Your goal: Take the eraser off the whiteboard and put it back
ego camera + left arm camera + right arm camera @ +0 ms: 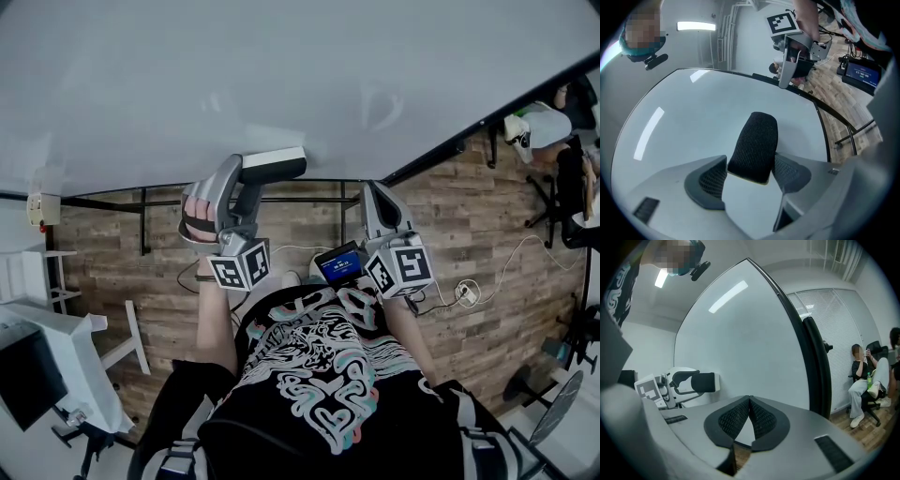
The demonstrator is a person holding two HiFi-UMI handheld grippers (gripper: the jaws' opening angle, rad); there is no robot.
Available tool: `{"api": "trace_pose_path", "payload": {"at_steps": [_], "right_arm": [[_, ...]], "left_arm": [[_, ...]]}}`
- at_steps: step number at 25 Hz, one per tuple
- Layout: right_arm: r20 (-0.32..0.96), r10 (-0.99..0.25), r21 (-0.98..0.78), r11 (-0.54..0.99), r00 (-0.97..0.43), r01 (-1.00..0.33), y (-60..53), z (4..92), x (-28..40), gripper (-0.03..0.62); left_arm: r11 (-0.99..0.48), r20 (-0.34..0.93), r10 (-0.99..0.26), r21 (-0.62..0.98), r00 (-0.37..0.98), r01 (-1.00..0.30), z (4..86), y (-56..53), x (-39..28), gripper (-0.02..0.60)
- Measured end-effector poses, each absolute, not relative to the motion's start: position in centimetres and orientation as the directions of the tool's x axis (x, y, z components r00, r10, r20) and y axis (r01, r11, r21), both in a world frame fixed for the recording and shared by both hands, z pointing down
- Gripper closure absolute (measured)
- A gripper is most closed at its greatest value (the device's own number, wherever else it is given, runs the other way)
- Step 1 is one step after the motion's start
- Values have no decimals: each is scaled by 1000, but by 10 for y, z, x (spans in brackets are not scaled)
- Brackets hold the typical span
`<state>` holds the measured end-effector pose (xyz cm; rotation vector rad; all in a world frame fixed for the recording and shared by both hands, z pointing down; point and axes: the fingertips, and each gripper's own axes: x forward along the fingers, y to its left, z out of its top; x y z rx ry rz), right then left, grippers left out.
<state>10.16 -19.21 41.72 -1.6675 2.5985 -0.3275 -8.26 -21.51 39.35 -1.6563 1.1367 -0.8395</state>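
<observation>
No word or number can be read anywhere. The marker cube (241, 265) on the left tongs (265, 173) and the marker cube (401, 266) on the right tongs (370, 190) bear black-and-white square patterns, not letters. A small blue screen (338, 264) shows pale characters too small to read. The shirt (323, 361) carries an ornate print without legible lettering.

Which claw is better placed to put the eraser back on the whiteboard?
Left. The left claw grips the eraser and faces the whiteboard; the right claw is shut and empty.
</observation>
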Motion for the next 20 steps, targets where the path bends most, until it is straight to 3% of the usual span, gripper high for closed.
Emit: {"api": "trace_pose_path", "payload": {"at_steps": [20], "right_arm": [[82,-893,-194,421,-443,-886,-208,418,99,566]], "left_arm": [[-139,40,-955,-936,295,-324,399,-229,-90,272]]}}
